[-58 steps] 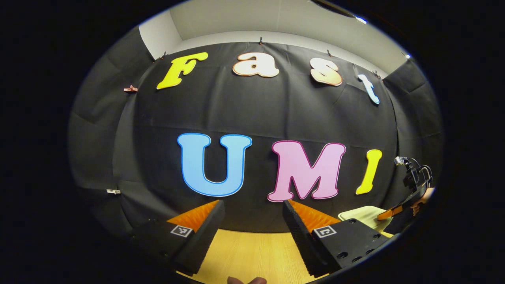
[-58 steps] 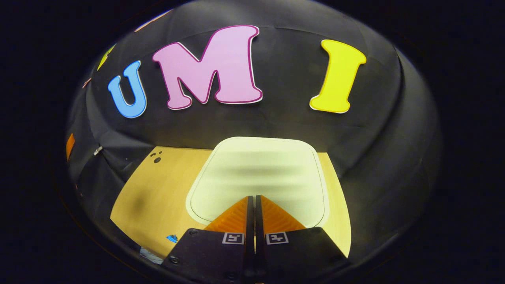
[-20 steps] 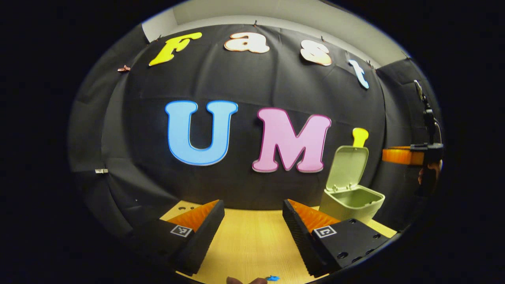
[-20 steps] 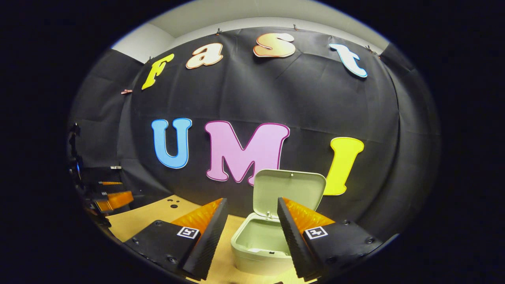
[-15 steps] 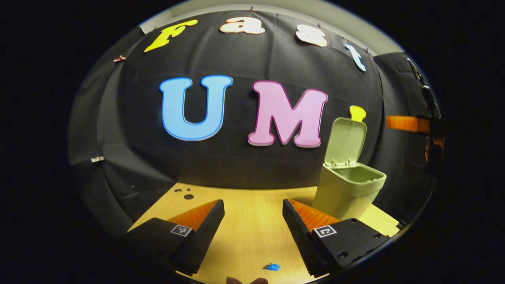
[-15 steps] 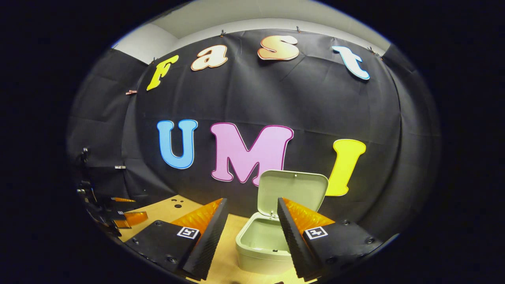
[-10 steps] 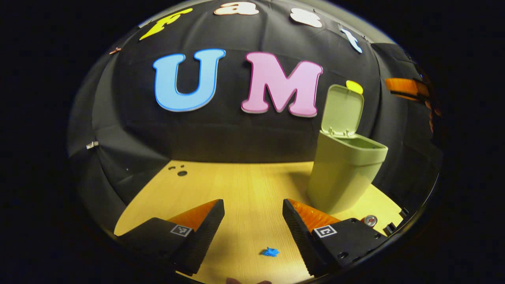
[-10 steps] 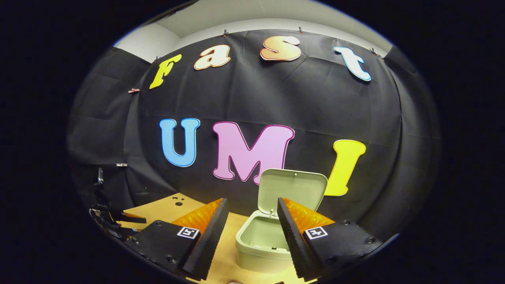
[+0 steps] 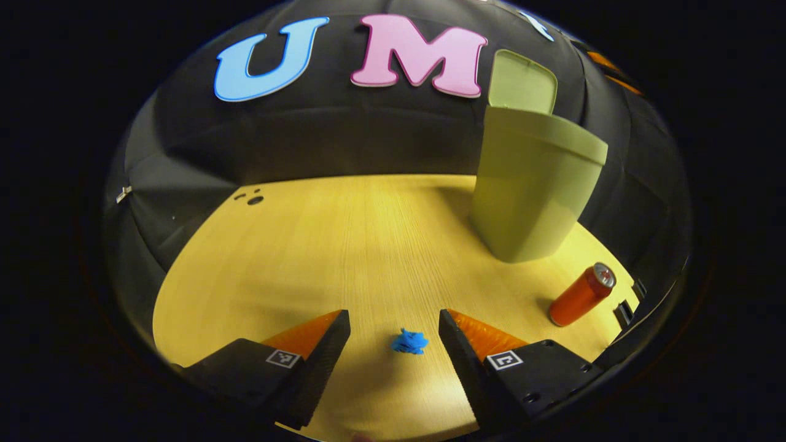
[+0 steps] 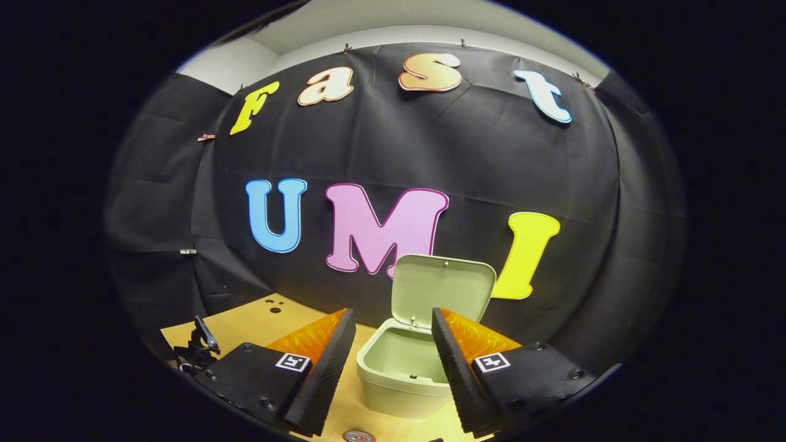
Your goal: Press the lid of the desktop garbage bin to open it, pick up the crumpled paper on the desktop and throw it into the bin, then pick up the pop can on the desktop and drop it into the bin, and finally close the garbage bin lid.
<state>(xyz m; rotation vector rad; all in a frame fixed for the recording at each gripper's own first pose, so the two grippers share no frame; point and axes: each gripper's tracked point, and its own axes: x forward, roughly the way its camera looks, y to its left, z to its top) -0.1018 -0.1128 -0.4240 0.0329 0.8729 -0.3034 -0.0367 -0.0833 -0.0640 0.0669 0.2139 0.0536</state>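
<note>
A small blue crumpled paper (image 9: 409, 341) lies on the wooden desk (image 9: 344, 245), just ahead of and between the spread fingers of my left gripper (image 9: 393, 331), which is open and low over the desk. The pale green bin (image 9: 531, 190) stands at the right with its lid (image 9: 522, 83) raised. A red pop can (image 9: 582, 294) stands tilted in the view near the desk's right edge. My right gripper (image 10: 393, 334) is open, held above and in front of the open bin (image 10: 402, 365), whose lid (image 10: 443, 285) stands upright; the can's top (image 10: 358, 436) shows at the bottom edge.
The black cloth wall closes the back of the desk. Small dark holes (image 9: 252, 199) mark the desk's far left corner. Part of the other gripper's rig (image 10: 199, 344) shows at the left in the right gripper view.
The right gripper, earlier shut on the bin lid, has lifted away and opened; the lid now stands up. The left gripper has tipped down and lowered toward the blue paper, which now lies between its fingers.
</note>
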